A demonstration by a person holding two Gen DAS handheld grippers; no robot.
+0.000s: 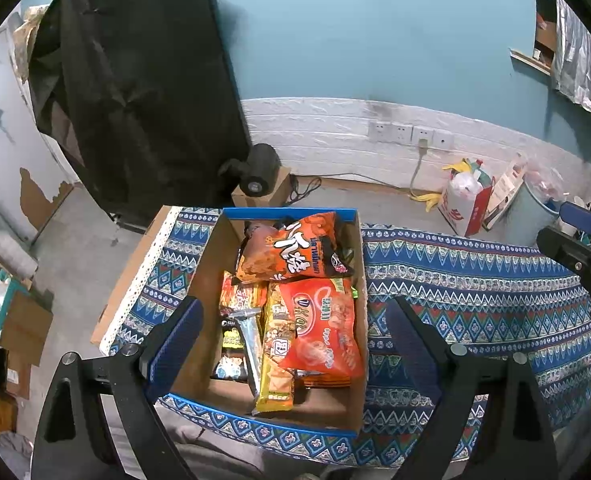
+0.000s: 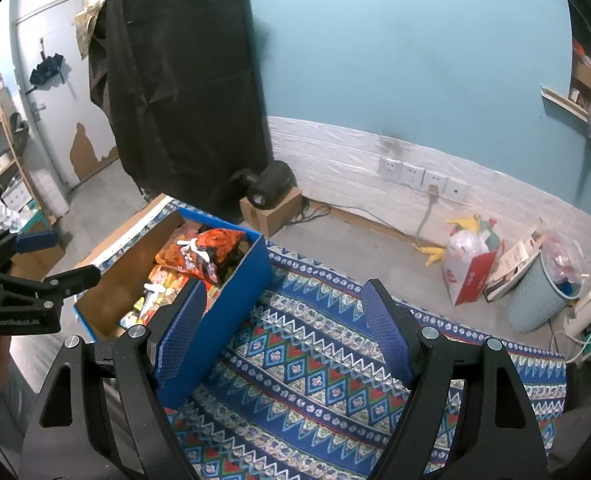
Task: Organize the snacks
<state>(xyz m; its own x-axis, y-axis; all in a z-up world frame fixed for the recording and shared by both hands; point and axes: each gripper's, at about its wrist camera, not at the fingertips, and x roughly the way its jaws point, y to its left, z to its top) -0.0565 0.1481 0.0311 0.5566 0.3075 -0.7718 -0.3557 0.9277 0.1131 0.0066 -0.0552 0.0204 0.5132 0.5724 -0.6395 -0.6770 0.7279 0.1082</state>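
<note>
Right gripper (image 2: 285,330): black frame, blue ribbed pads, jaws held wide with nothing between them, above a blue-red-white zigzag-patterned cloth (image 2: 335,380). Blue-walled cardboard box (image 2: 231,304): set just left of the left pad, filled with orange and yellow snack packets (image 2: 191,258). Left gripper (image 2: 57,260): seen far left, beyond the box, jaws parted. Pale blue woven bin (image 2: 535,304): on the floor, far right.
</note>
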